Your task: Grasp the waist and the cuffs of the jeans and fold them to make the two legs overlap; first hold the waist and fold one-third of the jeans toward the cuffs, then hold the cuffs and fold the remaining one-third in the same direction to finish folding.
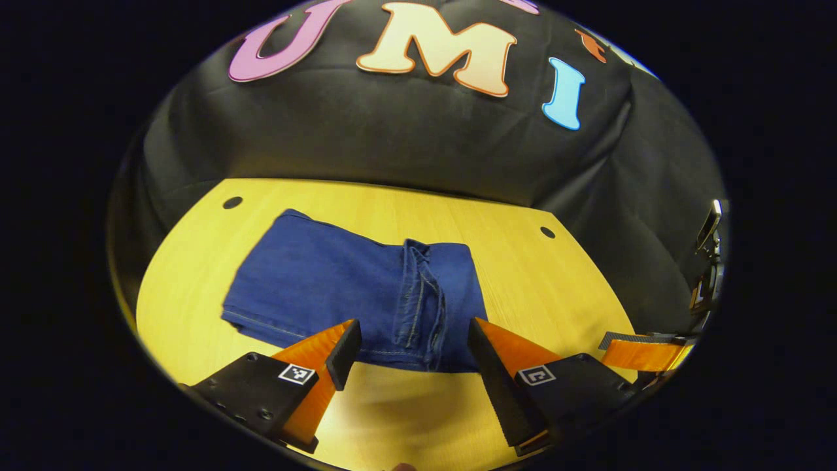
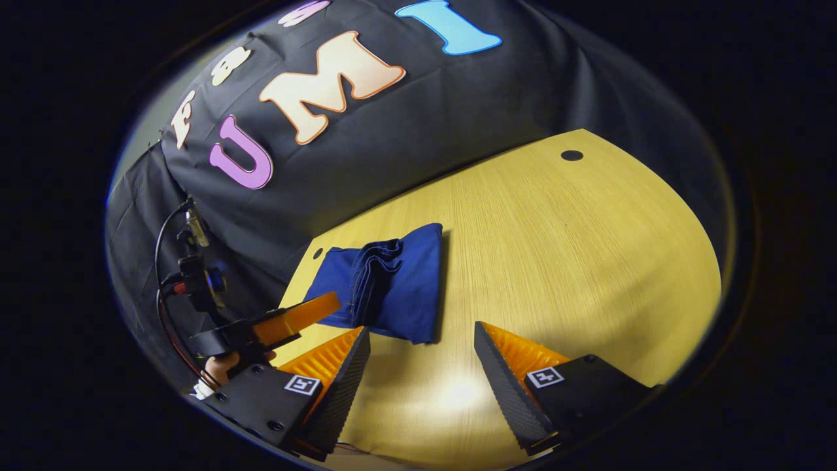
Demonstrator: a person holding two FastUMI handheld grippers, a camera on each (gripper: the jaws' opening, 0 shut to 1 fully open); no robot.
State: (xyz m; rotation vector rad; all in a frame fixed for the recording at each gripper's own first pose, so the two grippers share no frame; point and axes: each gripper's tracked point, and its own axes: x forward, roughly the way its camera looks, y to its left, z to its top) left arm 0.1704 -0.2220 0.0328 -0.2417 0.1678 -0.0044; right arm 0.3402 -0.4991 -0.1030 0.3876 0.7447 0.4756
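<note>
The jeans lie folded into a compact blue bundle on the wooden table, flat, with nothing holding them. In the left gripper view the bundle sits toward the table's near edge, its stitched seam and layered hem running across the top fold at the right of the middle; the far edge of the table, where the black cloth wall comes down, lies well beyond it. Two dark round holes mark the far corners of the tabletop, one at the left and one at the right.

The left gripper hangs just short of the bundle's near edge, fingers spread wide and apart from the denim (nothing between them but bare wood and the fold's edge).

In the right gripper view the jeans show end-on, stacked layers visible, near the table's left edge beside a corner hole. The right gripper is likewise spread wide, empty, over bare table just beside the bundle. The left gripper shows farther off at the left, a hand holding it, with cables and a mounted device behind
</note>
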